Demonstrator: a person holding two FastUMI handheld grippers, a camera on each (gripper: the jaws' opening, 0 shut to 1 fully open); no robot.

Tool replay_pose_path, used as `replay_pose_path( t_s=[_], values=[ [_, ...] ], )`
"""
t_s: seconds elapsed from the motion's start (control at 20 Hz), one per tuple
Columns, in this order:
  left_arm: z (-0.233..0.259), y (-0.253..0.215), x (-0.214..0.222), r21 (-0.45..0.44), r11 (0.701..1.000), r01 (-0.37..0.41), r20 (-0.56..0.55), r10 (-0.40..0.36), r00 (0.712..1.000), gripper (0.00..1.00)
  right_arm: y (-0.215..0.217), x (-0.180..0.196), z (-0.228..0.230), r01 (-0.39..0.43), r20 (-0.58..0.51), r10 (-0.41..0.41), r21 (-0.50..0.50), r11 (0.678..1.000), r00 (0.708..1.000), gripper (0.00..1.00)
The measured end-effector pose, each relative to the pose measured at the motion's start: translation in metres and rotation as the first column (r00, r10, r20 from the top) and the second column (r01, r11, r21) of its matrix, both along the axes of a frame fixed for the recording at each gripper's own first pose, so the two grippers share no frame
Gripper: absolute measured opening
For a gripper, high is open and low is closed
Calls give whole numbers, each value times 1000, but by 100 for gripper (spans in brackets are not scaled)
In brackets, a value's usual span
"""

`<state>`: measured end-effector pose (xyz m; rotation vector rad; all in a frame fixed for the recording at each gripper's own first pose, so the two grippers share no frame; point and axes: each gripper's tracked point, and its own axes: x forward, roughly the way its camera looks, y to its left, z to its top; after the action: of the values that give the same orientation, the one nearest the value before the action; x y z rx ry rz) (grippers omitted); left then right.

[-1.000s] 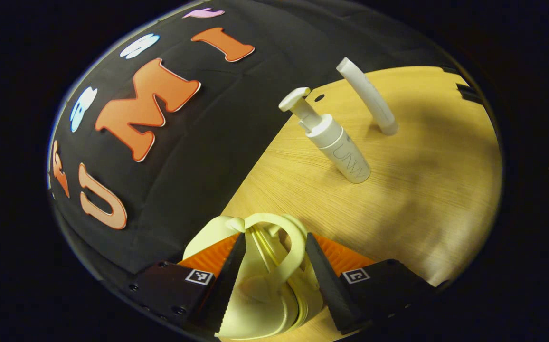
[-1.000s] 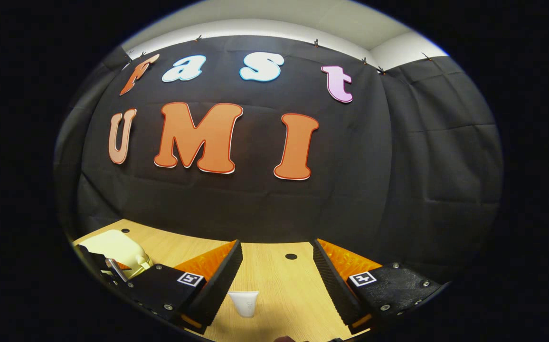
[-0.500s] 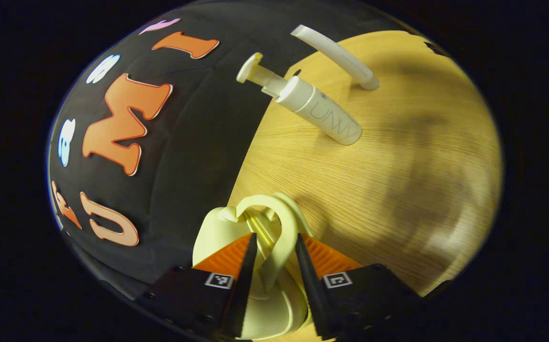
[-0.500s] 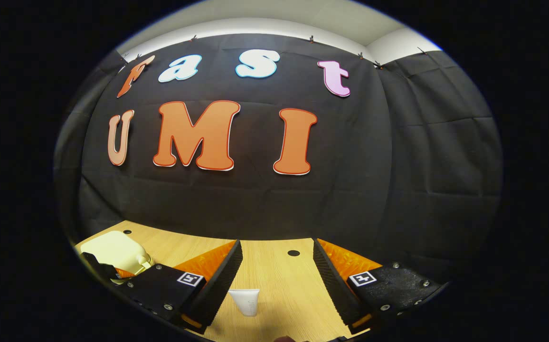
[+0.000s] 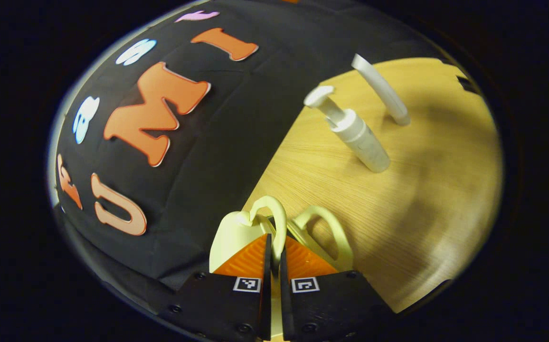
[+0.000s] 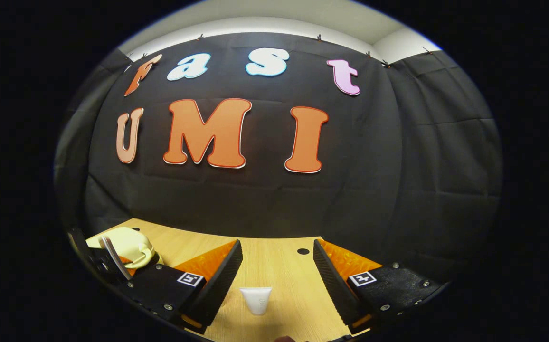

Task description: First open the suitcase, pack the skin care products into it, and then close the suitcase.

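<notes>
The pale yellow suitcase (image 5: 231, 236) lies on the wooden table (image 5: 421, 190) right under my left gripper (image 5: 273, 243). That gripper is shut on one of its two loop handles (image 5: 277, 219). The second handle (image 5: 327, 229) stands apart to the right. A white pump bottle (image 5: 357, 137) and a white tube (image 5: 381, 90) stand farther out on the table. In the right gripper view my right gripper (image 6: 274, 259) is open above the table, the tube (image 6: 256, 299) low between its fingers and not touched. The suitcase (image 6: 122, 242) sits at the far left there.
The black cloth wall runs along the table's far edge. Small holes (image 6: 303, 251) sit in the tabletop (image 6: 175, 242) near that edge. Bare wood lies to the right of the bottle and tube in the left gripper view.
My left gripper has gone from open around both handles to shut on one handle, and the two handles have come apart. The right gripper has barely moved.
</notes>
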<state>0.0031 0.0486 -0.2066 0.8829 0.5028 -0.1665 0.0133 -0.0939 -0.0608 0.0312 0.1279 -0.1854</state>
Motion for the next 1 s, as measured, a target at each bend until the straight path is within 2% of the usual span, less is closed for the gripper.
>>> replay_pose_path(
  t_s=[0.2, 0.45, 0.65, 0.9, 1.0],
  values=[
    [46, 37, 16, -203, 974, -98, 24, 105, 994, 10, 18, 4, 1, -27, -4, 27, -17, 999, 1000, 96],
    [82, 68, 21, -334, 928, -162, 57, 192, 980, 10, 37, 7, 7, -47, -1, 47, -35, 998, 999, 95],
    [102, 99, 21, -467, 863, -194, 60, 249, 967, 10, 47, 10, 11, -50, -2, 50, -47, 998, 999, 95],
    [128, 160, 23, -589, 767, -254, 72, 363, 929, 10, 60, 12, 15, -54, -8, 53, -63, 997, 999, 95],
    [134, 197, 24, -593, 755, -278, 82, 400, 913, 9, 65, 13, 14, -55, -14, 54, -66, 996, 998, 95]
  ],
)
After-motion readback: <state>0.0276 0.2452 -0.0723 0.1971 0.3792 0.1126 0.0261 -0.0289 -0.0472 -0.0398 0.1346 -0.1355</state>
